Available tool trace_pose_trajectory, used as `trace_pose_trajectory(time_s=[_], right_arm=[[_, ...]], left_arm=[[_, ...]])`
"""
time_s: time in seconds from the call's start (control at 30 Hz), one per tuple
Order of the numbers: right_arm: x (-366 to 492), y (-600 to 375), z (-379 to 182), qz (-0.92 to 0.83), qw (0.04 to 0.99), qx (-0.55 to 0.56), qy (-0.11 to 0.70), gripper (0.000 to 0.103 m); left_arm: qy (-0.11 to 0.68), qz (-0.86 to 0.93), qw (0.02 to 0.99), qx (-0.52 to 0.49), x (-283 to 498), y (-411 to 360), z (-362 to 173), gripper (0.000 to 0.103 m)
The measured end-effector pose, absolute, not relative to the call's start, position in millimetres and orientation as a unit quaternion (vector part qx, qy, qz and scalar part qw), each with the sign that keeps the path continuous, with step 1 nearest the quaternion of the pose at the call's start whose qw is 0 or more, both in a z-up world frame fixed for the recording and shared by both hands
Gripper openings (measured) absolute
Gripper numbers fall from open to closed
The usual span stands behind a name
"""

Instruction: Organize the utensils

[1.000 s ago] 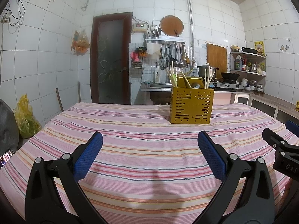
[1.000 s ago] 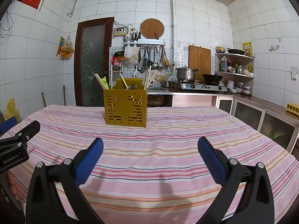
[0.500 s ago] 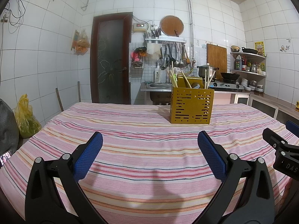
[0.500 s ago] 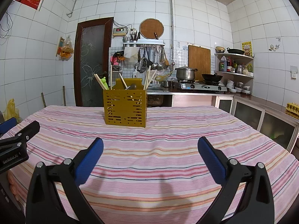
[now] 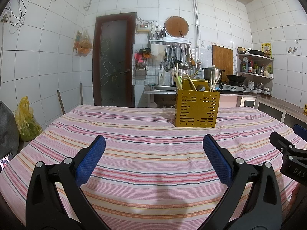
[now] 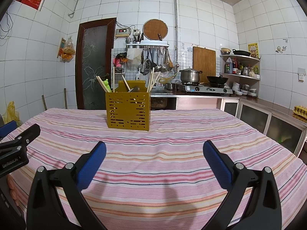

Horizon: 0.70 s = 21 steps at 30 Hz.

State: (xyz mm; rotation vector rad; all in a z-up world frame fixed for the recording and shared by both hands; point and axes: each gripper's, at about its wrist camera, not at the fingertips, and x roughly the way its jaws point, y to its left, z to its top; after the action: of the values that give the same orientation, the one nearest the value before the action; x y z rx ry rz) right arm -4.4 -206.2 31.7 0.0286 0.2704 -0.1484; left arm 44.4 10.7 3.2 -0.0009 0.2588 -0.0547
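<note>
White-tiled kitchen walls (image 6: 201,9), ceiling pipe run along the top. Dark-framed frosted glass door (image 6: 94,65) back left. Tabletop under a pink striped cloth (image 6: 172,153). Back wall: hanging rack (image 6: 147,44) with ladles, round board above, wooden cutting board (image 6: 204,61). Gas stove (image 6: 205,89) with pot and wok on the counter, corner shelves (image 6: 239,67) at right. Yellow plastic bag (image 5: 26,122) on the floor, left.

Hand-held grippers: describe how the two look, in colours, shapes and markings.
Both match: the left hand-held gripper and the right hand-held gripper each have two black plastic arms with silver rivets, tipped with textured blue pads. White lettering marks their black sides: "DAS" on the right, "GenRobot.AI" on the left. No cables or sleeves show.
</note>
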Motion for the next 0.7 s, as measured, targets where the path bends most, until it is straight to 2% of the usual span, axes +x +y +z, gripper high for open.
trace_pose_trajectory(time_s=[0.7], right_arm=[[-3.4, -205.1, 31.5, -0.074, 0.988, 0.014, 0.134, 0.099]], left_arm=[[0.129, -0.027, 0.991, -0.001, 44.5, 10.8, 3.1, 0.098]])
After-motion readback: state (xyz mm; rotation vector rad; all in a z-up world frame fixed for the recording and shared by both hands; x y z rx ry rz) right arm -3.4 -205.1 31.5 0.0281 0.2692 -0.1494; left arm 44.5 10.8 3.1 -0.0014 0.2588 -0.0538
